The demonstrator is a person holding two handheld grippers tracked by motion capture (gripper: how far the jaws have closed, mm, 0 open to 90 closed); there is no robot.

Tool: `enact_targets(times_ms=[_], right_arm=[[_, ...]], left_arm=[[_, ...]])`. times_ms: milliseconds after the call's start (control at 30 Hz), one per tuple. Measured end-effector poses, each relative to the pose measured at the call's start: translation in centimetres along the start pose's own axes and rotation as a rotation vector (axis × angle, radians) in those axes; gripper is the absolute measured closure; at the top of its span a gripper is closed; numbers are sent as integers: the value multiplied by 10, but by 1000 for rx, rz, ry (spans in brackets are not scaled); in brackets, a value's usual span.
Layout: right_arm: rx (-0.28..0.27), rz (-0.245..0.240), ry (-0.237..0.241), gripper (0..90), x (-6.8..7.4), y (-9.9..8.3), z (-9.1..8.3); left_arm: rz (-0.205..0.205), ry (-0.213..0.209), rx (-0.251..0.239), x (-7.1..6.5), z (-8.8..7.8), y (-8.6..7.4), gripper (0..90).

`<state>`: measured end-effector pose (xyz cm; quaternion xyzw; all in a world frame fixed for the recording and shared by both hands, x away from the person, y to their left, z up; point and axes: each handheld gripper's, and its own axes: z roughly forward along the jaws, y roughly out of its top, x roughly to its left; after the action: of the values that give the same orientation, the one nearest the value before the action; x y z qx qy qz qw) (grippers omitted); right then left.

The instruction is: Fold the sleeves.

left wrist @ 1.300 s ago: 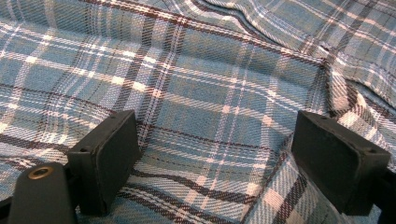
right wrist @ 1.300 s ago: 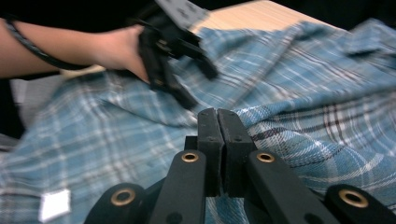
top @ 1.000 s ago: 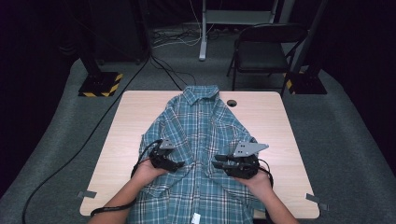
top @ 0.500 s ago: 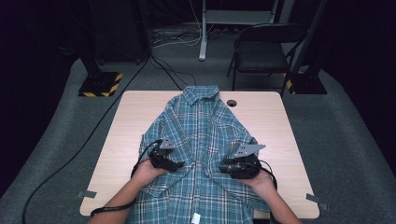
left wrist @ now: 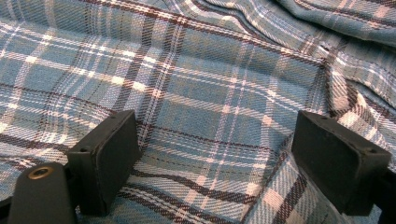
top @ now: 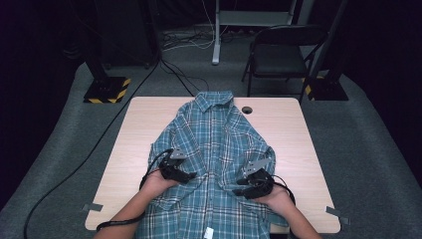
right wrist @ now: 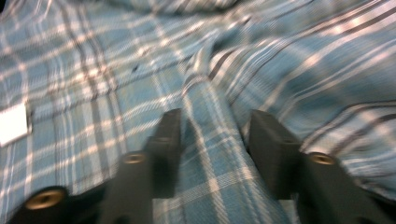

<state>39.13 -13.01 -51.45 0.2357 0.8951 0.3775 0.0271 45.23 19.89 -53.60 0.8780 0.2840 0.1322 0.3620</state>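
High view. Blue-and-white plaid cotton shirt [top: 219, 149] spread flat on pale wooden rectangular table [top: 288, 124], collar at the far edge, hem over the near edge. Left gripper [top: 185, 175] low on the shirt's left half, grey plate on top, jaws pointing toward the middle placket. Right gripper [top: 243, 185] on the shirt's right half, facing inward toward the left one, well apart from it, cloth bunched just ahead of its tips. Small white tag [top: 210, 232] on the hem, nearer the person than both grippers. Black folding metal chair [top: 278, 52] well beyond the table.

Left gripper view. Jaws spread wide, flat plaid cloth [left wrist: 210, 102] lying between and ahead of them, nothing clamped. Raised fold of fabric beside the right-hand pad [left wrist: 336, 158]; touching or not, cannot tell.

Right gripper view. Blurred. Jaws partly apart, having just been opening. Raised ridge of shirt fabric [right wrist: 210, 121] running up between the two pads [right wrist: 166, 140]; pads beside the ridge, not pressing it as far as the blur allows. White tag [right wrist: 13, 123] far off to the left of the jaws.
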Motion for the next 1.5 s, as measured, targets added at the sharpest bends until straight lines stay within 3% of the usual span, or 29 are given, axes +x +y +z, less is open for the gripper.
enact_targets(times_ms=[100,233,400,700,833,867,1000,1133,1333,1500], right_arm=[[54,-29,25,748,2,-1,7],[16,-54,60,868,7,4,5],[-69,-69,101,876,17,16,-2],[-116,-158,155,870,43,41,-1],[-139,-172,191,754,49,44,7],[-150,-175,185,690,50,44,7],[-183,-125,130,589,42,43,4],[-233,-38,70,529,24,37,-3],[-129,18,-40,524,-1,21,6],[-53,23,-62,518,-8,15,19]], left_arm=[[0,0,0,0,0,0,140],[-1,0,-1,0,0,0,140],[-1,2,-1,0,0,0,140],[-5,5,-3,-1,0,0,139],[-5,5,-3,-1,0,0,138],[-4,5,-3,-1,0,0,138],[-4,5,-3,-1,0,0,138],[-4,8,-4,-1,0,-1,137],[-7,10,-5,-2,0,-1,137],[-8,10,-6,-2,0,-1,136]])
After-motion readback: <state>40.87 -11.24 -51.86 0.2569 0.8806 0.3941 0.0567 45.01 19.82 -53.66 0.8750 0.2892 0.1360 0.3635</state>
